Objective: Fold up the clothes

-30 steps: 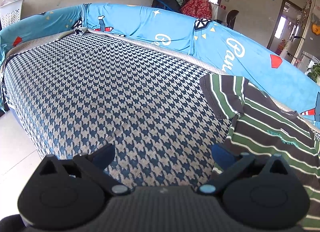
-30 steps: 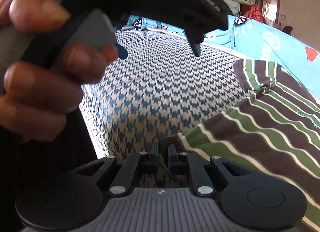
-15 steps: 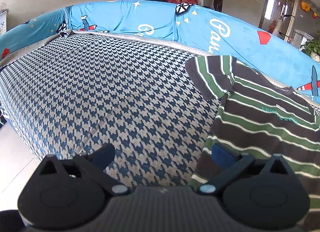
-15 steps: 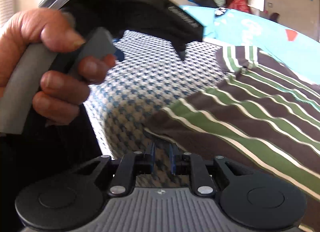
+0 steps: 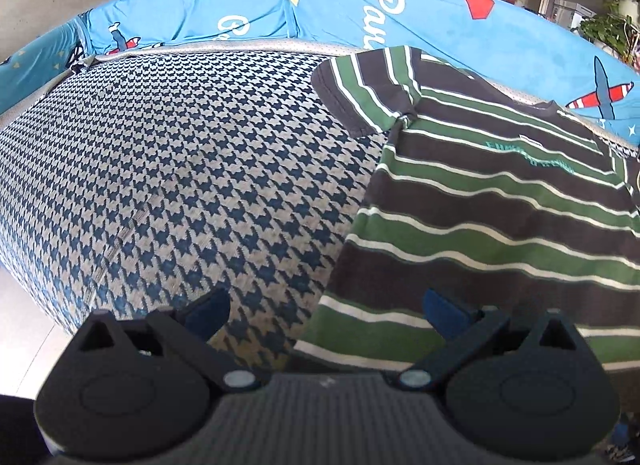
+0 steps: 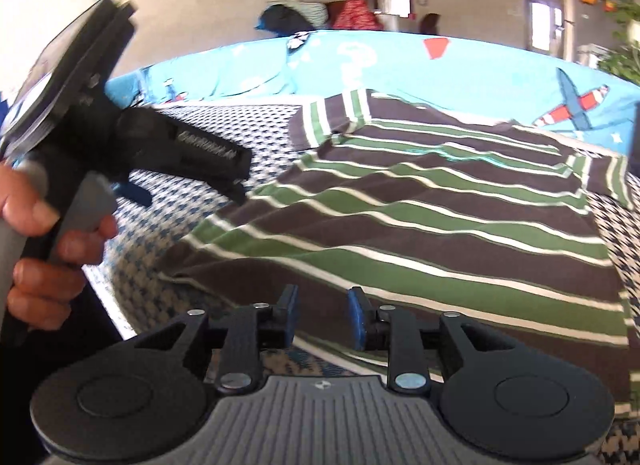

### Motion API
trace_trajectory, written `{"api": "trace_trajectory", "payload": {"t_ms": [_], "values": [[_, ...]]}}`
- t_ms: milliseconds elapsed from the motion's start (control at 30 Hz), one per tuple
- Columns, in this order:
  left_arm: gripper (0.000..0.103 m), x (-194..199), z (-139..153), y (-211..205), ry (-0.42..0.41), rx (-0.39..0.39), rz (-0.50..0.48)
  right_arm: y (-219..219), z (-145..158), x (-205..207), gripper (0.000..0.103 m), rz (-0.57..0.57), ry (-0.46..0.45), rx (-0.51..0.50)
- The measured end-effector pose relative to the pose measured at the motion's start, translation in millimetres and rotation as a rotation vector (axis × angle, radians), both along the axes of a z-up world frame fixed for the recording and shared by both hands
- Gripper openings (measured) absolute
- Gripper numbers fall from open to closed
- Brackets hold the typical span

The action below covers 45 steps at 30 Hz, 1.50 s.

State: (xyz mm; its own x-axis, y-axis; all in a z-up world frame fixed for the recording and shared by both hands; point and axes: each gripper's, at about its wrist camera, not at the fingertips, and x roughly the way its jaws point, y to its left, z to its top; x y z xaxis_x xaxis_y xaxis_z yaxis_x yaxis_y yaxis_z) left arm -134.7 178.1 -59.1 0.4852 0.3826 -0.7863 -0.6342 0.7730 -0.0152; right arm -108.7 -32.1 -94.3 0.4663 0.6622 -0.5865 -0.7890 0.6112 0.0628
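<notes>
A striped shirt (image 5: 492, 201) in green, dark brown and white lies spread flat on a bed (image 5: 180, 169) covered with a blue-and-grey houndstooth cloth. One short sleeve (image 5: 360, 85) points toward the far side, where bright blue bedding (image 5: 328, 5) with cartoon prints runs along the edge.

The left gripper (image 5: 326, 307) hangs over the shirt's near left hem with its jaws wide apart, one blue pad (image 5: 208, 307) above the houndstooth cloth and the other above the stripes, holding nothing.

The right gripper (image 6: 322, 315) sits low at the shirt's near hem. Its jaws have just been opening and now stand a little apart; the hem seems to lie below the pads rather than between them, though blur makes that uncertain. In the right wrist view, a hand (image 6: 44, 249) grips the left gripper's handle.
</notes>
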Motion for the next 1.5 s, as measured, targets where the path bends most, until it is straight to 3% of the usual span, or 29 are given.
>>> {"api": "trace_trajectory", "payload": {"t_ms": [167, 333, 800, 1000, 1233, 1333, 1500], "values": [[0.103, 9.2, -12.3, -7.0, 0.046, -0.016, -0.028, -9.7, -6.4, 14.9, 0.027, -0.103, 0.046, -0.032], [0.103, 14.4, -27.1, -6.2, 0.094, -0.061, -0.021, -18.0, -10.7, 15.8, 0.028, -0.117, 0.055, -0.037], [0.103, 14.4, -26.7, -6.7, 0.095, -0.069, 0.003, -48.3, -7.6, 7.5, 0.028, -0.153, 0.066, -0.081], [0.103, 14.0, -24.9, -6.9, 0.085, -0.080, 0.019, -88.7, 3.8, 17.0, 0.033, -0.294, 0.099, 0.000], [0.103, 14.4, -17.9, -13.4, 0.057, -0.056, 0.008, -132.7, 16.7, 28.6, 0.040, -0.562, -0.022, 0.018], [0.103, 16.4, -17.5, -15.6, 0.056, -0.060, 0.006, -147.2, 13.5, 38.2, 0.043, -0.630, 0.019, 0.026], [0.103, 19.6, -17.4, -20.5, 0.058, -0.055, -0.004, -160.9, 4.4, 49.4, 0.048, -0.632, 0.138, 0.090]]}}
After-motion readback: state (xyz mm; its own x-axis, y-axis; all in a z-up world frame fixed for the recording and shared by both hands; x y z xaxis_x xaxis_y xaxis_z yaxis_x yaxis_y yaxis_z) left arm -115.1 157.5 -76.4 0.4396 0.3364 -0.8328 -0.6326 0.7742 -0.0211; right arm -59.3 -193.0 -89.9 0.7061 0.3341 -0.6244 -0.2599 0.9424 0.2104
